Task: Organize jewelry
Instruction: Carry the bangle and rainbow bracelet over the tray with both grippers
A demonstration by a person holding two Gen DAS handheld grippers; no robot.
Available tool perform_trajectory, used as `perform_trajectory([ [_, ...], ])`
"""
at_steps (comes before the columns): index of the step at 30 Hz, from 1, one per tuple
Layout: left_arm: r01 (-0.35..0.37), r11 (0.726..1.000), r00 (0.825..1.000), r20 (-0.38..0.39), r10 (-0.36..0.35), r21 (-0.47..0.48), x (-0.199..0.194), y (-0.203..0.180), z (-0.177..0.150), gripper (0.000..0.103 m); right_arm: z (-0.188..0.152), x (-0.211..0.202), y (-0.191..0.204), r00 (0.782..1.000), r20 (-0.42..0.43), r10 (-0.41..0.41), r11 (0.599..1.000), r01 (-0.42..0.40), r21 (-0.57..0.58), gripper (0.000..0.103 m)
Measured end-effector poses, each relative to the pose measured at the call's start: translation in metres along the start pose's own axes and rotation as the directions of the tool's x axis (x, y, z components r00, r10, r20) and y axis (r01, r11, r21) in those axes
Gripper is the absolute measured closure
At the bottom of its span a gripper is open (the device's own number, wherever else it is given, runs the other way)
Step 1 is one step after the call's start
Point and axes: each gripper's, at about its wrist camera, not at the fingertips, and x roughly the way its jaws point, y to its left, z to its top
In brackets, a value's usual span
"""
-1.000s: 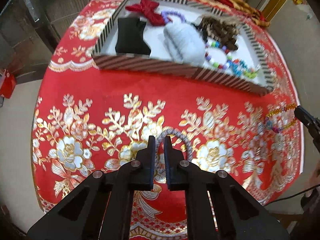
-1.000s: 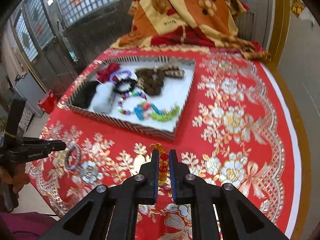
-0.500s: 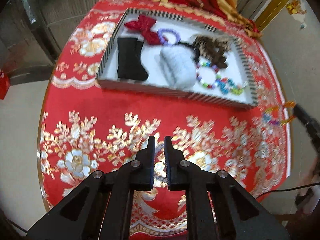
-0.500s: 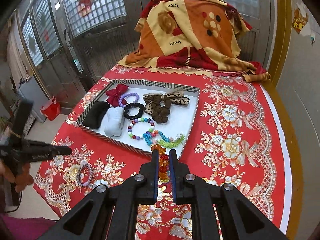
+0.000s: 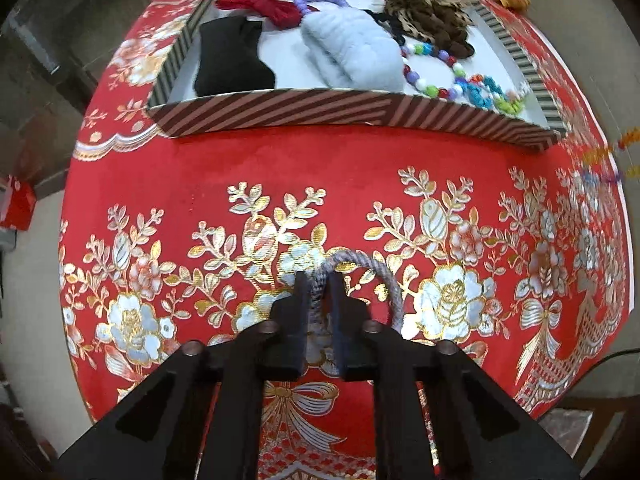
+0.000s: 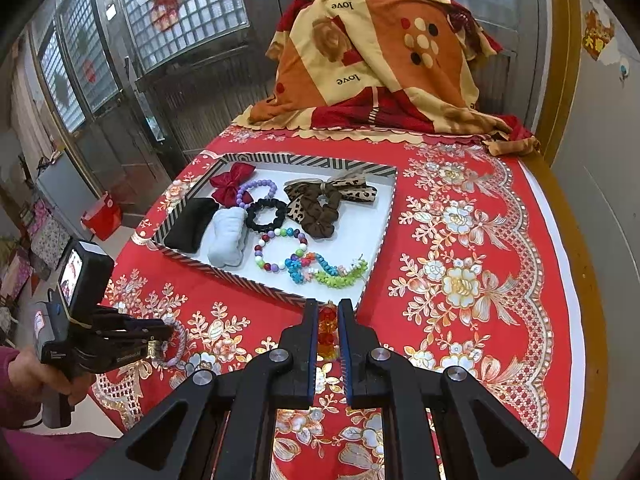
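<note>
Left wrist view: my left hand-held gripper (image 5: 319, 280) is pinching the grey cord bracelet (image 5: 376, 276) on the tabletop (image 5: 320, 168). My right hand-held gripper (image 6: 325, 307) is pinching the red bead bracelet (image 6: 327, 334).

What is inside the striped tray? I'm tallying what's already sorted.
The striped tray holds a red bow, lilac bracelet, black scrunchie, leopard bow, black pouch, grey pouch and bead bracelets. Anything under the pouches is hidden.

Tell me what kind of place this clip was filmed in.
Probably a home, though that is a guess: a round table under a red and gold floral tablecloth, a folded orange patchwork blanket, and metal-framed grid-glass doors behind.
</note>
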Motion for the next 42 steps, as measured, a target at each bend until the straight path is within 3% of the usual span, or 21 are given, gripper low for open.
perform_trajectory([
  [10, 0.142, 0.988, 0.989, 0.059, -0.139, -0.053, -0.041, 0.005, 0.019, 0.098, 0.011, -0.002, 0.002, 1.000, 0.016, 0.021, 1.000, -0.021, -0.004, 0.094],
  [23, 0.198, 0.980, 0.965, 0.179, -0.191, -0.023, -0.079, -0.012, 0.079, 0.098, 0.061, 0.016, 0.001, 0.998, 0.042, 0.039, 0.999, -0.039, -0.012, 0.094],
  [29, 0.156, 0.988, 0.981, 0.112, -0.156, 0.017, -0.066, -0.009, 0.067, 0.097, 0.070, 0.022, 0.004, 0.998, 0.041, 0.047, 0.999, -0.047, -0.017, 0.094],
  [31, 0.102, 0.994, 0.993, 0.056, -0.103, 0.024, -0.045, -0.008, 0.056, 0.089, 0.071, 0.024, 0.005, 0.998, 0.036, 0.051, 0.999, -0.050, -0.018, 0.094],
  [36, 0.055, 0.998, 0.997, -0.052, -0.054, 0.026, -0.002, -0.001, 0.036, 0.081, 0.069, 0.026, 0.006, 0.998, 0.024, 0.060, 0.998, -0.059, -0.023, 0.094],
  [42, -0.004, 0.998, 0.999, -0.037, 0.006, 0.060, 0.011, -0.005, 0.034, 0.081, 0.070, 0.024, 0.008, 0.997, 0.026, 0.068, 0.997, -0.067, -0.024, 0.094],
])
